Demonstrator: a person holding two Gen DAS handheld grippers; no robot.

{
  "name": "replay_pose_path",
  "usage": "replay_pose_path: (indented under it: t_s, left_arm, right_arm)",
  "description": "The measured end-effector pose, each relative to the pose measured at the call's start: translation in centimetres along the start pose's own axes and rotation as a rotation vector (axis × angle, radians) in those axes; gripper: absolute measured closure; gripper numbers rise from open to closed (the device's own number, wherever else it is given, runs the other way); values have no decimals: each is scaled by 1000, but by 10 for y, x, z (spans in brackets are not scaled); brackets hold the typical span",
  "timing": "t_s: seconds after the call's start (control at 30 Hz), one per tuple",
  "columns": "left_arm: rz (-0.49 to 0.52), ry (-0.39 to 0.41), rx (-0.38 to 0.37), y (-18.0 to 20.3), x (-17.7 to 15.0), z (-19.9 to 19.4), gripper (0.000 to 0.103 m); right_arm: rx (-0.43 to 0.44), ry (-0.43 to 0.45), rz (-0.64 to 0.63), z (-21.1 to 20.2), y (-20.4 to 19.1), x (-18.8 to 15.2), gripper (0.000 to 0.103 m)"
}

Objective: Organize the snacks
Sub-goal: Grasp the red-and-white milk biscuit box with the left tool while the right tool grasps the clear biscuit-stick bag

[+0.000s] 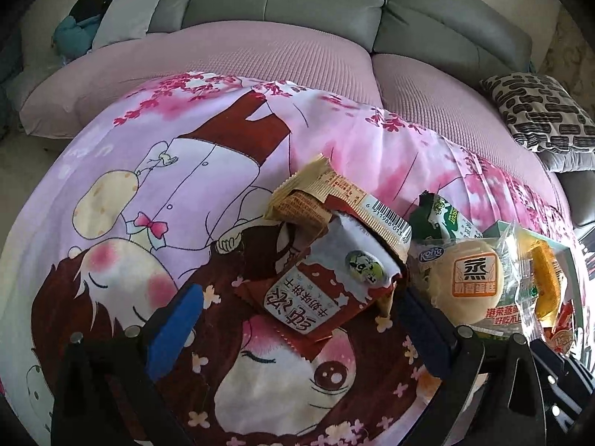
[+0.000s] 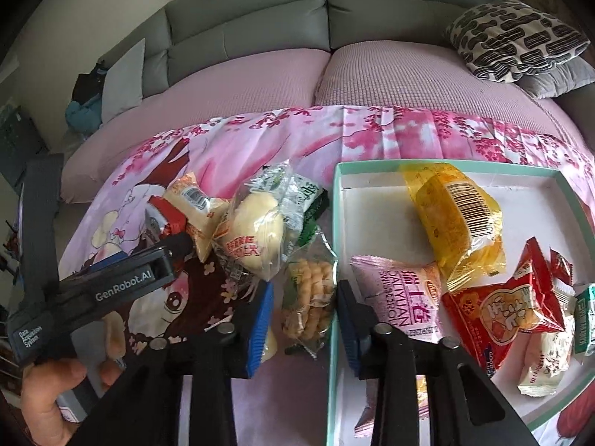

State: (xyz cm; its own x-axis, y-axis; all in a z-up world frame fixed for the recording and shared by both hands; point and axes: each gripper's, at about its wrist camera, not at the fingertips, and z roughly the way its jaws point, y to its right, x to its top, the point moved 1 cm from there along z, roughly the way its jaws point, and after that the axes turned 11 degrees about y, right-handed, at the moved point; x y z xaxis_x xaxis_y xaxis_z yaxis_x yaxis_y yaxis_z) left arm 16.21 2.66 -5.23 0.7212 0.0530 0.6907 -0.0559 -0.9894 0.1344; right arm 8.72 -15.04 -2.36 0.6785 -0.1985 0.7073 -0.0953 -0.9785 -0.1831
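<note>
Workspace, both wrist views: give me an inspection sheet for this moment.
Surface: pink cartoon-print cloth over the table.
Job's things: loose snack pile left of the tray; yellow pack, pink roll pack and red pack inside it.
Clutter: nothing seen.
Grippers: left gripper open around the red-and-white packet; right gripper open astride the clear cookie bag.
Cables: nothing seen.
Surroundings: grey sofa, patterned cushion.
</note>
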Motion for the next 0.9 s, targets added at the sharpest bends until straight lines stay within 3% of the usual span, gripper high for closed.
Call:
replay_pose_path:
  t_s: [0.17,0.27,0.37,0.6,0.67,0.9]
  left_arm:
    - [31,11,3,3,1,1,27]
    - [47,9,1,5,0,2,35]
    - [58,0,-3,6,-1,3,51]
    - [51,-6,2,3,-1,4,55]
    - [46,-8,4,2,-2,5,55]
    - [33,-2,23,-3,1,0,59]
  right_arm:
    - [12,7,-5,-4,-1,1,73]
    - [24,14,-21,-7,-7,1,73]
    - [26,11,-33,-5,-10,0,73]
    - [14,-17,-28,7,-8,-5,75]
    - [1,-15,-33,9,-8,-6,80]
    - [1,11,-22,2,-4,-2,82]
